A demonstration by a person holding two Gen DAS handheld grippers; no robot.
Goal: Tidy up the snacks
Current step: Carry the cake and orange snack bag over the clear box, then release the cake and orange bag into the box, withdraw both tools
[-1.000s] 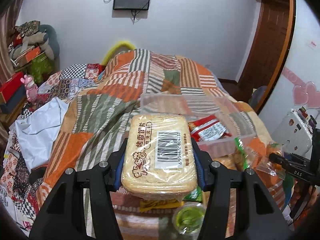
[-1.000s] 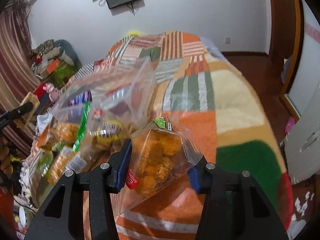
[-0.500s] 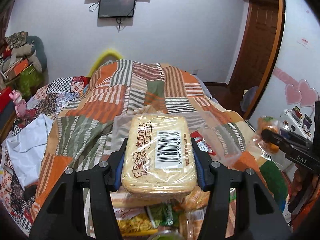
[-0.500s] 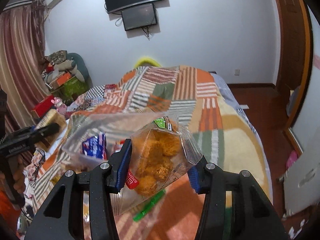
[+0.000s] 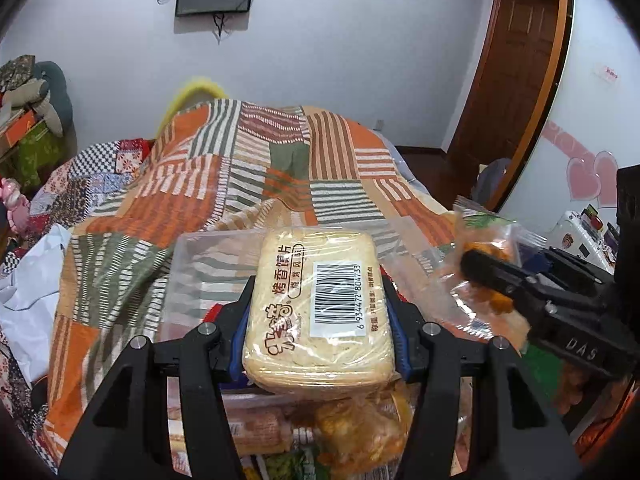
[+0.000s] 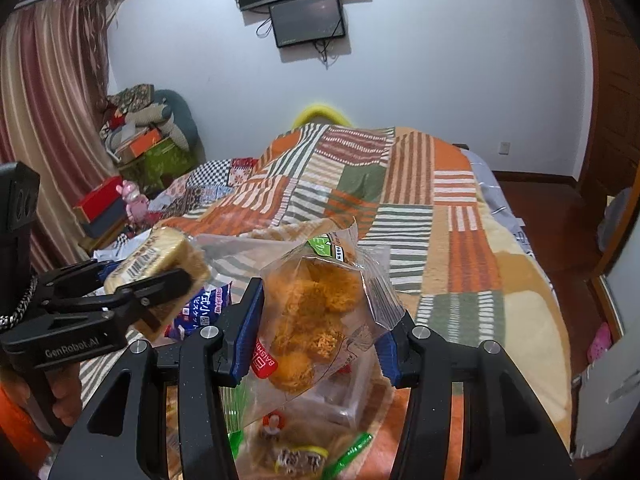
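Both packets have travelled with their grippers since a second ago: the clear bin that sat well ahead of the left gripper now lies directly under and ahead of it, and the right gripper, then out at the frame edge, has come in close alongside.

The toast pack [image 5: 320,308], a pale film-wrapped block with a barcode label, sits clamped between the blue pads of the left gripper [image 5: 320,320], held across its width, and hangs over the near part of the clear plastic bin [image 5: 200,272]. It looks light and fairly stiff, a stack of dry slices that keeps its shape, yet likely to crack under a hard squeeze; the long flat sides are the sensible place to grip it, as now.

The orange snack bag [image 6: 316,316], a clear pouch of crumbly orange lumps, is pinched in the right gripper [image 6: 320,332], jaws closed on the filled middle of the pouch. It should be light, soft and slippery, with film that can slide; its contents look fragile, so I would hold the bulge lightly rather than the loose sealed edge.

Inside the bin a blue-and-white packet [image 6: 208,308] shows. More loose snacks [image 5: 352,428] lie below the grippers on the patchwork blanket [image 5: 280,168] covering the bed. A wall screen [image 6: 308,20] hangs on the far wall.
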